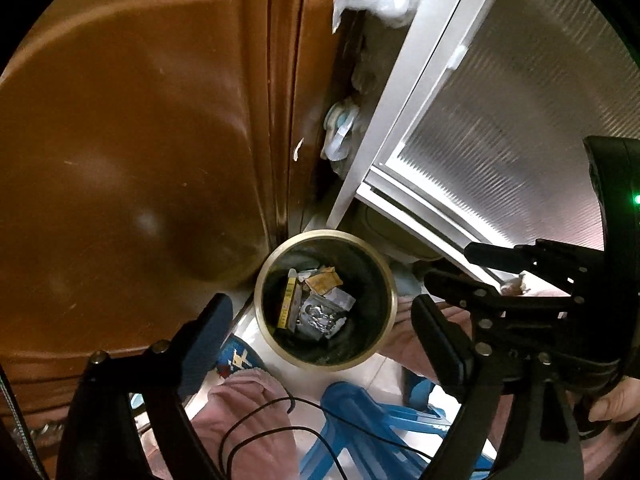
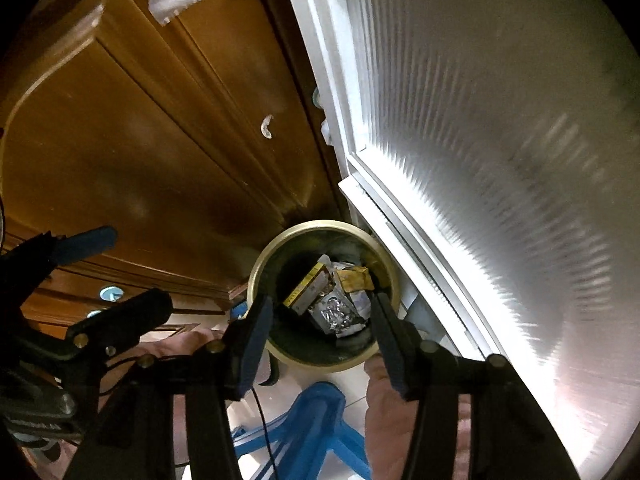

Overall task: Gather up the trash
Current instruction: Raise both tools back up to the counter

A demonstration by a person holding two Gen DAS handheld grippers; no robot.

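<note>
Left hand-held gripper — jaws wide, empty; right hand-held gripper — jaws parted, empty, pointing steeply down.

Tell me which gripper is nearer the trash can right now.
Right. The right gripper straddles the trash can rim; the left gripper spreads wider, higher above it.

Both wrist views look steeply down, close above same round bin, side by side.

Round bin holding wrappers, right gripper jaws apart above
</note>
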